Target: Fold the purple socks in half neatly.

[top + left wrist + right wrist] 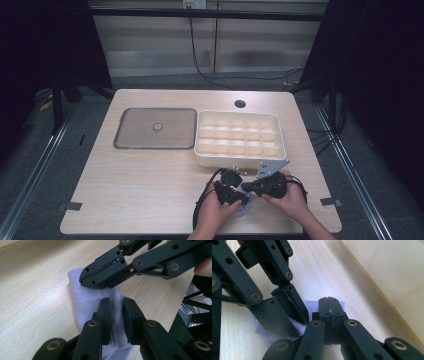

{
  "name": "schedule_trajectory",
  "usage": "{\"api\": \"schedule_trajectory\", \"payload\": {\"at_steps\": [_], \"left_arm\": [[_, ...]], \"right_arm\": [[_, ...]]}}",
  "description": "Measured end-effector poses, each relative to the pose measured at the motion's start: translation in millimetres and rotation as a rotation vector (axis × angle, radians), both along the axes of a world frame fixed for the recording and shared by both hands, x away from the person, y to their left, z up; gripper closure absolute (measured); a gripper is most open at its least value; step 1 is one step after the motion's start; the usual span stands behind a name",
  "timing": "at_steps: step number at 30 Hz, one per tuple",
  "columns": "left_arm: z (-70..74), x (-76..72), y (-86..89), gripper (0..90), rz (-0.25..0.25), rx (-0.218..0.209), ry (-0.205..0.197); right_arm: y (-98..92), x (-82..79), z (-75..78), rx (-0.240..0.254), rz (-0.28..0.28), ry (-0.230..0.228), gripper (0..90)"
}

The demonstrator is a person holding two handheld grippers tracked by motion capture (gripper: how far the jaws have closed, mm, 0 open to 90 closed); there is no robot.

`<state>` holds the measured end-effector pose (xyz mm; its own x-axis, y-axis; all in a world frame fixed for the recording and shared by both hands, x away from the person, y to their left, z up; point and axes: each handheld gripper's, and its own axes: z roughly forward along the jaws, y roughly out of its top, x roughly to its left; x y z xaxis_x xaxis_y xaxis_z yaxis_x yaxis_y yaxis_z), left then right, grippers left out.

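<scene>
A small pale lavender cloth (243,210) lies on the wooden table near its front edge. My left gripper (116,312) points down at it, its jaws closed on a raised fold of the cloth (80,300) that fills the narrow gap between the pads. My right gripper (328,300) is fully shut, and its tips rest on the cloth's far edge (311,306). Whether a thin layer is pinched there I cannot tell. In the high view the left gripper (245,201) and right gripper (248,189) meet tip to tip over the cloth, each in a hand.
A cream compartment box (239,161) stands just beyond the grippers. Left of it lies a flat grey tray (120,131) with a small round object (157,126) at its centre. A cable hole (240,104) sits near the table's back edge.
</scene>
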<state>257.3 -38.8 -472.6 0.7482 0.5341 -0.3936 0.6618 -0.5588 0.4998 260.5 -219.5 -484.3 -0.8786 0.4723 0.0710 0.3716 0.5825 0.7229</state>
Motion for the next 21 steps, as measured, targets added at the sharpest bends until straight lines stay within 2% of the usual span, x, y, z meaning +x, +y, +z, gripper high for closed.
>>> {"api": "schedule_trajectory", "payload": {"at_steps": [11,17,21], "left_arm": [[5.5,1.7,4.9,67.0,-0.013,-0.013,0.031],[13.9,4.8,15.7,65.0,-0.012,-0.02,0.026],[21.0,7.2,22.7,65.1,0.011,-0.043,0.017]], "right_arm": [[-2.1,-0.2,-1.8,0.014,-0.011,0.006,90.0],[-3.4,0.4,-2.6,0.016,-0.017,0.005,90.0],[-5.3,1.6,-3.0,0.02,-0.027,0.001,90.0]]}}
